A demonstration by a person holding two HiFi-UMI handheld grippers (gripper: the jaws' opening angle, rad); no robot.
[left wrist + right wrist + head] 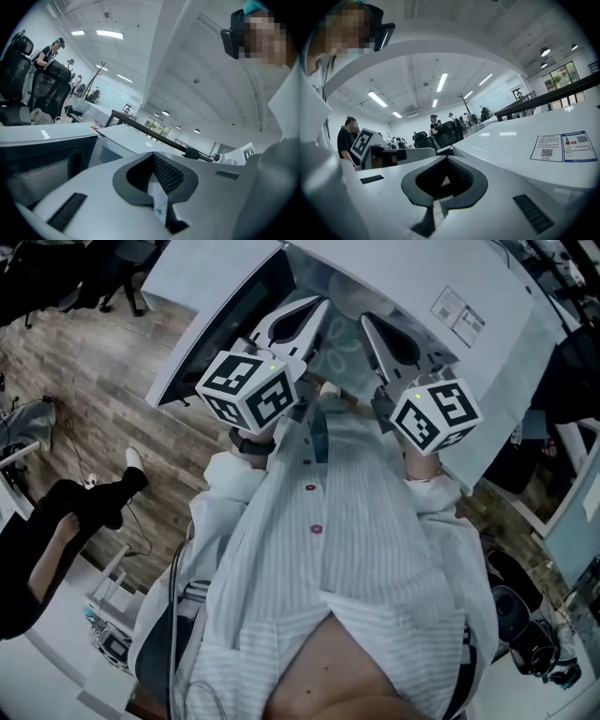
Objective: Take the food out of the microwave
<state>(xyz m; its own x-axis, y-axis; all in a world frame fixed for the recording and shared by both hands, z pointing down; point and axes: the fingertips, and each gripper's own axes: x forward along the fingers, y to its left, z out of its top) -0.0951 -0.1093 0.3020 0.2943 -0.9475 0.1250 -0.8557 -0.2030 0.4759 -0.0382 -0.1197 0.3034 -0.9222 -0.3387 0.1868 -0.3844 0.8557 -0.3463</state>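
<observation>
Both my jaws are clenched with nothing in them. My left gripper (317, 307) and my right gripper (370, 324) hang side by side close to my chest, their tips meeting in the left gripper view (152, 155) and the right gripper view (446, 160).

To the left of my left gripper stands a grey box with a dark, meshed front, which I take to be the microwave (42, 169), seen from above as a dark strip under a pale top (225, 329). No view shows the food. I judge it is inside the microwave, behind that front. I cannot tell whether the door is ajar or fully closed.

Dangers from here, as I see them:
- With my jaws clenched I could only jab at the door or the dish, so they must part before reaching the microwave.
- The microwave lies off to the left of both grippers. The right gripper would have to cross the left one to get there, and the two marker cubes could knock together.
- Since I cannot see the food, I may pinch the dish at a bad spot and tip or spill it on the way out.
- The white surface (412, 277) right of the microwave, carrying a printed sticker (565, 146), is where a hurried set-down could slide.
</observation>
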